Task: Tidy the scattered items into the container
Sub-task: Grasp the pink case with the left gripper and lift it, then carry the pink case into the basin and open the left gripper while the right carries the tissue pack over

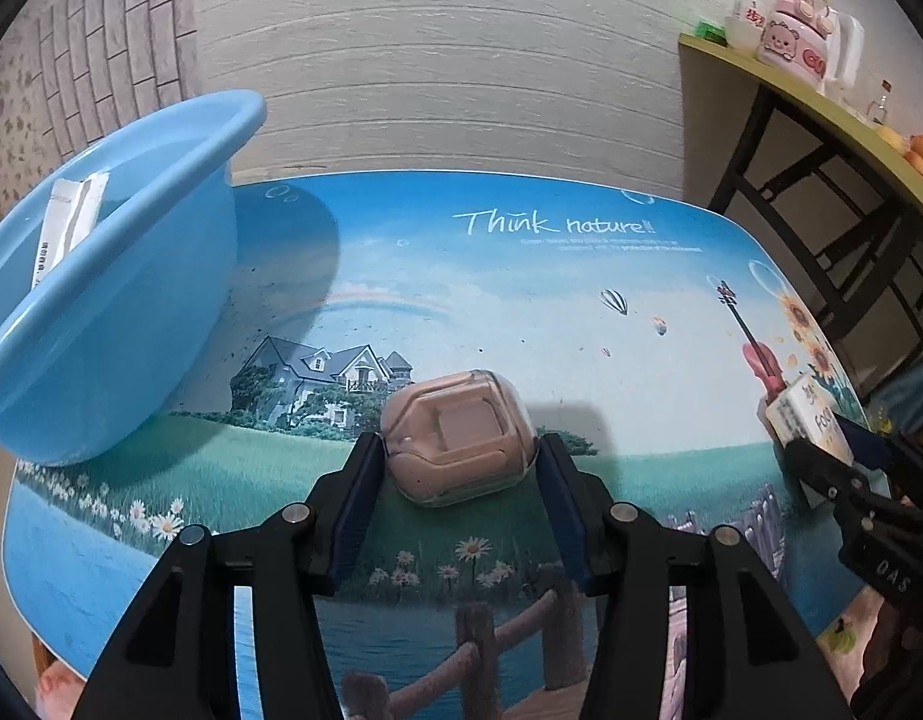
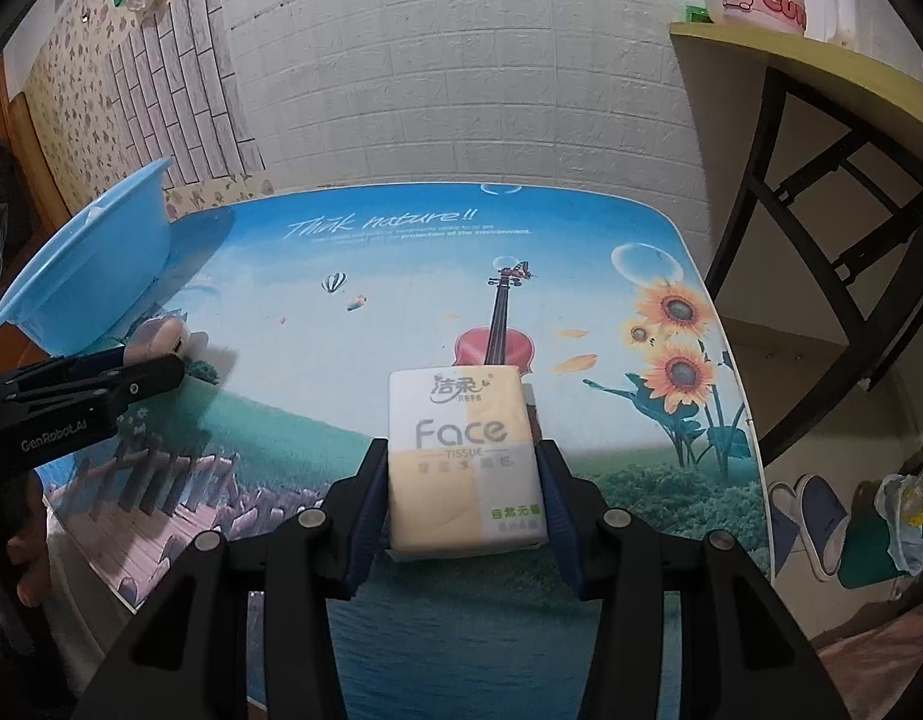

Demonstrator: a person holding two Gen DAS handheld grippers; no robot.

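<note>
My left tool point(image 1: 458, 456) brackets the pink case point(image 1: 458, 435) on the tabletop point(image 1: 521, 300), pads beside its sides, though I can't tell if they press. My right tool point(image 2: 464, 480) grips the tissue pack point(image 2: 464, 462). Farther left sits the blue basin point(image 1: 101, 312), a white packet point(image 1: 68, 222) inside.

Open tabletop point(image 1: 521, 312) beside basin point(image 1: 119, 312)
</note>
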